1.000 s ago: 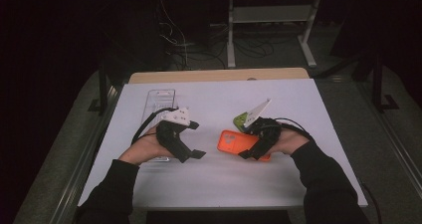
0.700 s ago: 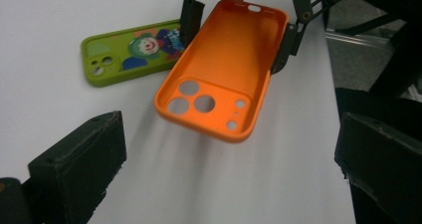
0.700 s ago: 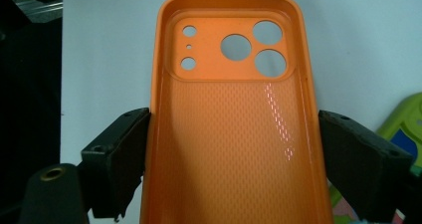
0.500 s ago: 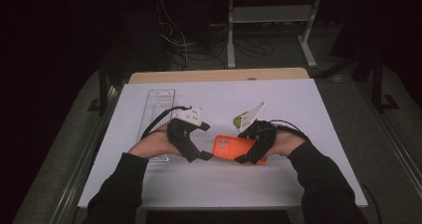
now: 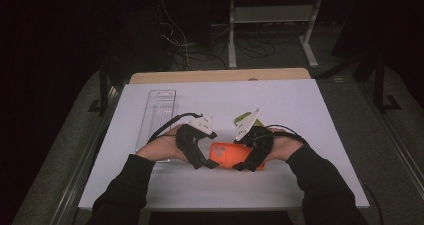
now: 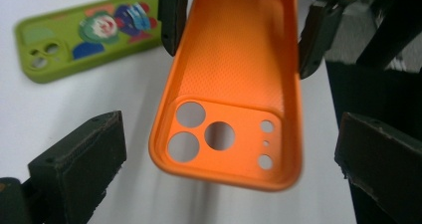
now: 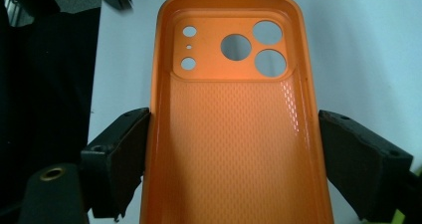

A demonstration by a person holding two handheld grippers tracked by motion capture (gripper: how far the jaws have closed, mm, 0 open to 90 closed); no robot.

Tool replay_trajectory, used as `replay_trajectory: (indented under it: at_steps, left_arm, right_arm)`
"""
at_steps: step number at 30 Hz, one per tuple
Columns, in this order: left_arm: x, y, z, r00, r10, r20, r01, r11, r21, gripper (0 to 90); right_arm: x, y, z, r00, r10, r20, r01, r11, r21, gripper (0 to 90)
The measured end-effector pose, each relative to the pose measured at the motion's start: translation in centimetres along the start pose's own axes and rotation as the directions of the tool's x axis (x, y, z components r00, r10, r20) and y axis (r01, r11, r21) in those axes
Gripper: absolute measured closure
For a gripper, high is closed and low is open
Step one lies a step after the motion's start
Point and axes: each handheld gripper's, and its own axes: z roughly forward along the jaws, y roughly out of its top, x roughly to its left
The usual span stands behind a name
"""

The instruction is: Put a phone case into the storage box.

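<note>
An orange phone case (image 5: 227, 155) hangs just above the white table, hollow side up. My right gripper (image 5: 247, 162) is shut on its long edges; in the right gripper view the pads (image 7: 127, 149) press on both sides of the orange case (image 7: 234, 134). My left gripper (image 5: 202, 162) stands open at the case's camera-hole end. In the left gripper view the jaws of the left gripper (image 6: 231, 134) flank the orange case (image 6: 234, 84) with a gap on each side. A green phone case (image 6: 84, 35) with a cartoon print lies flat behind, and shows as the green case (image 5: 243, 118) in the high view.
A clear plastic tray (image 5: 159, 110) lies along the table's left side. The white table top (image 5: 310, 110) ends in a wooden strip (image 5: 220, 76) at the back. Dark floor, cables and a stand lie beyond it.
My left gripper has moved right and slightly down, up to the orange case, so that its open jaws now flank the camera end. The right gripper and the case have stayed put.
</note>
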Motion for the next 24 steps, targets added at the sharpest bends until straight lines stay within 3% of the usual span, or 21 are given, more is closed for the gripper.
replay_trajectory:
  at_steps: [5, 11, 12, 17, 24]
  left_arm:
    - [-0.3, 0.1, 0.7, 0.9998, 0.017, 0.010, -0.017, 0.9996, 0.024, 0.0]
    - [-0.3, 0.1, 1.1, 0.9995, 0.029, 0.013, -0.029, 0.9989, 0.038, 0.0]
    - [-0.2, 0.0, 1.1, 0.9986, 0.051, 0.018, -0.052, 0.9968, 0.061, 0.0]
    - [-0.5, -0.1, 1.4, 0.9992, 0.033, 0.023, -0.034, 0.9980, 0.054, 0.0]
    - [-0.5, -0.1, 1.6, 0.9986, 0.052, 0.009, -0.053, 0.9961, 0.071, 7.7]
  right_arm:
    - [0.3, 0.4, 0.3, 0.9996, -0.013, -0.025, 0.012, 1.000, -0.019, 15.1]
    - [0.5, 0.7, 0.3, 0.9995, -0.025, -0.021, 0.024, 0.999, -0.029, 15.1]
    - [0.6, 0.7, 0.2, 0.9995, 0.010, -0.030, -0.010, 1.000, -0.015, 15.1]
    - [0.5, 1.0, 0.2, 0.9996, -0.019, -0.023, 0.018, 0.999, -0.042, 15.1]
    - [0.5, 1.2, 0.5, 0.9994, -0.025, -0.023, 0.024, 0.999, -0.031, 15.1]
